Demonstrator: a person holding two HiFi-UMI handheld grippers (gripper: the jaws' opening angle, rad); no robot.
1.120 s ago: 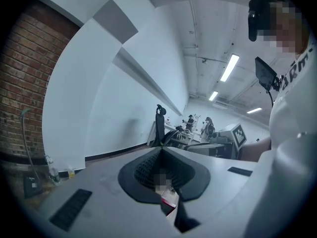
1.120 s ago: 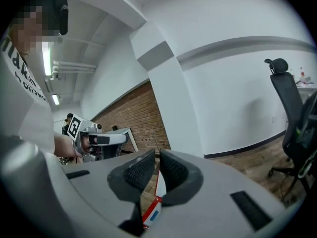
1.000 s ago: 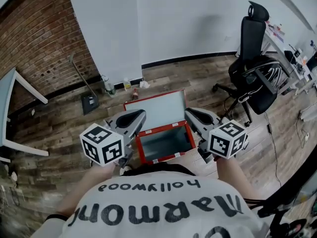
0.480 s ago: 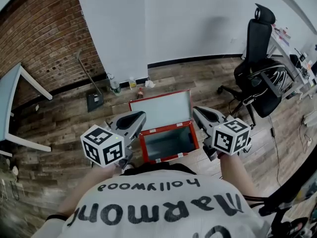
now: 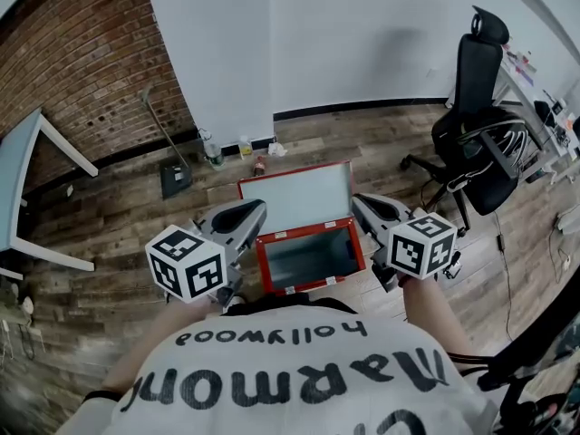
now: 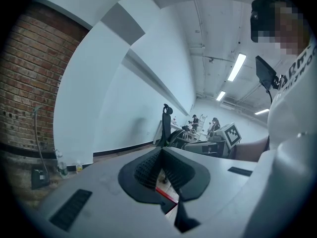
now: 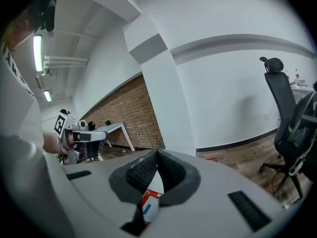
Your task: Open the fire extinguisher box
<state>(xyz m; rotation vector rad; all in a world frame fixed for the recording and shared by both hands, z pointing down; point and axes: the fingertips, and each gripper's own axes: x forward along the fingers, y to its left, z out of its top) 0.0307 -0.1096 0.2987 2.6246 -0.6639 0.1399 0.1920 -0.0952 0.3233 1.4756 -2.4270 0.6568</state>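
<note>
The fire extinguisher box (image 5: 305,287) lies on the wooden floor (image 5: 109,225), a little out from the floor's far edge where the white wall (image 5: 362,43) rises, and just in front of the person. Its lid (image 5: 294,198) lies thrown back toward the wall, baring a grey inside with nothing visible in it, so the opening looks done. The left gripper (image 5: 257,208) hangs off the box's left side and the right gripper (image 5: 359,203) off its right, both above it and touching neither rim nor lid. Each has its jaws pressed together on nothing; past the pads only a sliver of the red box shows below. Held level on either side like this, the grippers seem to be kept clear because the lid rests back on its own hinge and needs no support
</note>
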